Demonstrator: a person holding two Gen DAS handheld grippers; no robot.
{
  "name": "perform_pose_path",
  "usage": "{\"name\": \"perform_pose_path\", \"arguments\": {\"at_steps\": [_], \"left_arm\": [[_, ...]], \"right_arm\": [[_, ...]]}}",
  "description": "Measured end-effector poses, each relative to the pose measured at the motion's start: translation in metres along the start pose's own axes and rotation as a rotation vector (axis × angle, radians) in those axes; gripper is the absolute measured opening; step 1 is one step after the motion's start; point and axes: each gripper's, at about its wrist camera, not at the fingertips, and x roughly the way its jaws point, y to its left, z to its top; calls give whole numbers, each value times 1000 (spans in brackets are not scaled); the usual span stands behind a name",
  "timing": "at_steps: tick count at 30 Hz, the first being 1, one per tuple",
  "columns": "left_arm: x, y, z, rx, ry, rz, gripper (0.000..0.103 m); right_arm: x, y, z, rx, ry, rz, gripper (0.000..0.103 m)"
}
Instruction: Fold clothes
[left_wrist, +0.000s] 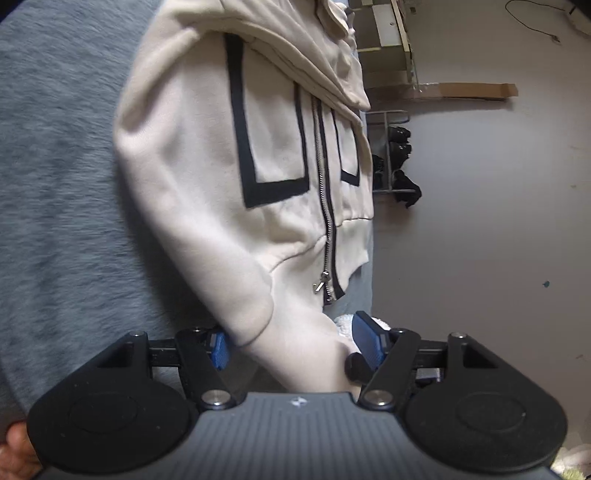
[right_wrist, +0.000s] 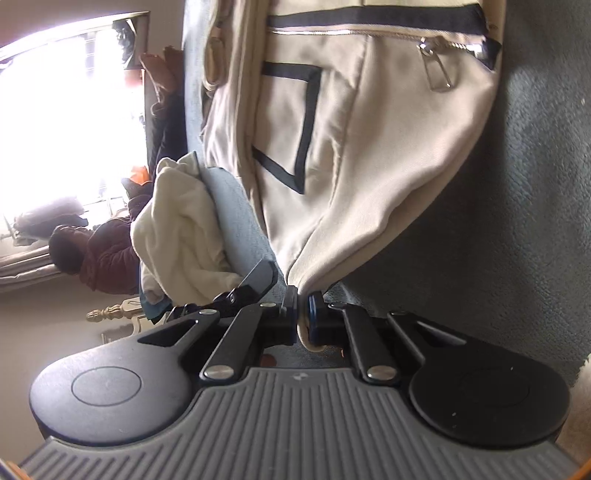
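Observation:
A cream zip-up hoodie (left_wrist: 229, 155) with black rectangle trim and a metal zipper lies on a grey fleece blanket (left_wrist: 55, 166). In the left wrist view my left gripper (left_wrist: 291, 343) stands open with its blue pads on either side of a thick fold of the hoodie's sleeve or edge, not pinching it. In the right wrist view the hoodie (right_wrist: 369, 155) stretches away from my right gripper (right_wrist: 303, 314), which is shut on a bunched corner of its fabric. The zipper pull (right_wrist: 437, 72) shows at the top.
A cream towel or garment (right_wrist: 181, 229) lies bunched at the blanket's edge (right_wrist: 236, 206). A bright window and a person in dark red (right_wrist: 99, 254) are at the left. A metal rack with dark items (left_wrist: 395, 158) stands on the floor beyond the blanket.

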Motion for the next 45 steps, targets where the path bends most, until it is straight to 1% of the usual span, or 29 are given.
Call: {"name": "perform_pose_path", "arguments": {"at_steps": [3, 6, 7, 9, 10, 13, 15, 17, 19, 20, 21, 23, 25, 28, 31, 34, 36, 37, 40, 43, 45], "left_arm": [[21, -2, 2, -13, 48, -27, 65], [41, -8, 1, 5, 97, -11, 57], [46, -11, 1, 16, 107, -6, 51], [53, -16, -1, 38, 123, 11, 44], [56, -19, -1, 51, 126, 23, 40], [58, -27, -4, 102, 130, 70, 39], [60, -30, -4, 132, 135, 106, 38], [61, -32, -4, 148, 141, 136, 38], [61, -30, -5, 149, 145, 158, 40], [61, -29, -5, 146, 146, 168, 40], [61, -27, -6, 143, 148, 177, 40], [60, -26, -7, 139, 140, 189, 40], [59, -25, -8, 143, 132, 195, 41], [57, -28, -9, 163, 129, 214, 41], [58, -38, -11, 225, 139, 262, 41], [58, -48, -14, 290, 147, 307, 42], [59, -50, -15, 306, 151, 318, 44], [59, -49, -15, 306, 152, 318, 45], [59, -47, -15, 294, 151, 315, 45], [58, -45, -15, 283, 143, 314, 44], [58, -47, -16, 286, 134, 331, 41]], "right_arm": [[-3, 1, 0, -27, 0, 7, 4], [5, 8, 0, -62, 21, -14, 4], [5, 10, 0, -85, 36, -34, 7], [0, 16, 1, -143, 73, -86, 8], [-3, 21, 2, -183, 88, -110, 11], [-23, 40, 8, -319, 106, -164, 14], [-45, 55, 21, -386, 74, -166, 15], [-68, 69, 35, -446, 36, -163, 19], [-95, 75, 59, -467, -73, -181, 34], [-109, 77, 72, -472, -136, -193, 37], [-124, 74, 88, -462, -206, -209, 42], [-147, 55, 118, -383, -321, -276, 43], [-172, 24, 145, -227, -426, -322, 43], [-196, -16, 168, -72, -539, -308, 43], [-207, -38, 182, -13, -625, -310, 43], [-204, -52, 195, 5, -654, -311, 43], [-199, -64, 204, 37, -640, -290, 43], [-196, -69, 208, 57, -636, -288, 43], [-193, -80, 209, 98, -661, -281, 43], [-192, -88, 213, 118, -693, -247, 43], [-189, -94, 214, 139, -702, -219, 42]]}}
